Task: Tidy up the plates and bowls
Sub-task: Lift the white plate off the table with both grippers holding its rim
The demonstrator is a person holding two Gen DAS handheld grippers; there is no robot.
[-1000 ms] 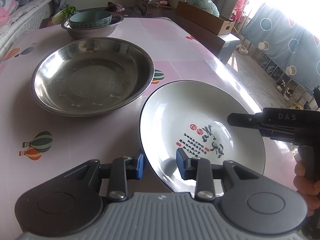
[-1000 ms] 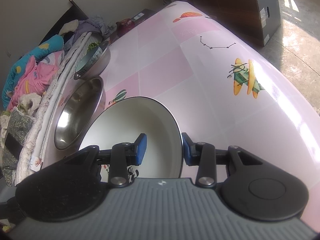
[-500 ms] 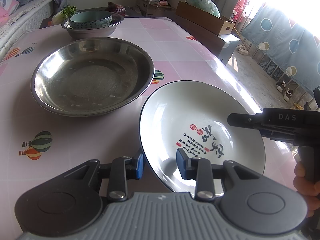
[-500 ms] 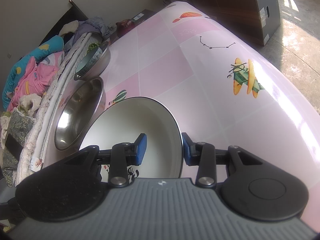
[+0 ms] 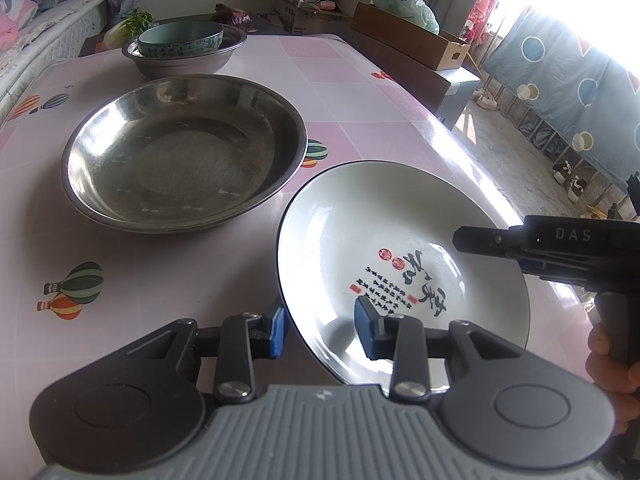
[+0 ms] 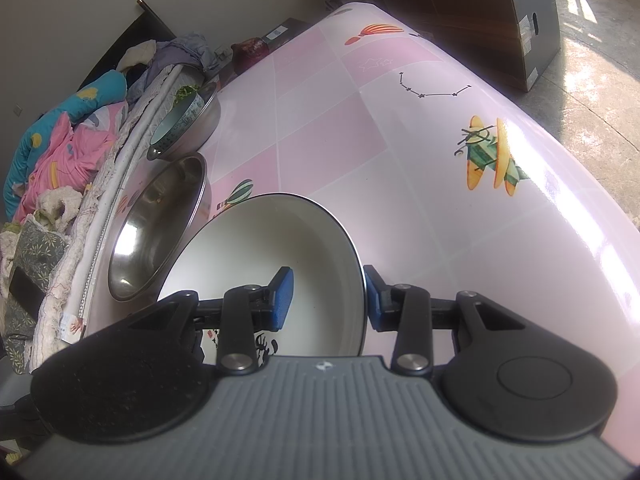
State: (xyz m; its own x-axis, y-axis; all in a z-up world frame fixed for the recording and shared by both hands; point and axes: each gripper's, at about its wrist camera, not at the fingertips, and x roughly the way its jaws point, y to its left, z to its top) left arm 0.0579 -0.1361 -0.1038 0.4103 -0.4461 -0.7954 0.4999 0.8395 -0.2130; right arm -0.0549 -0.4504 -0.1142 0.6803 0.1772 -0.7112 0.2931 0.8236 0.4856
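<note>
Two grippers straddle the white plate's (image 5: 384, 240) rim on the pink desk (image 5: 208, 280). Left gripper (image 5: 320, 330): fingers spread, near rim between them, not pinched. Right gripper (image 6: 328, 298): fingers spread across the opposite rim, gap visible. Steel basin (image 5: 184, 152) just beside the plate. Farther back, teal bowl (image 5: 180, 38) inside a smaller steel bowl (image 5: 188, 62).
</note>
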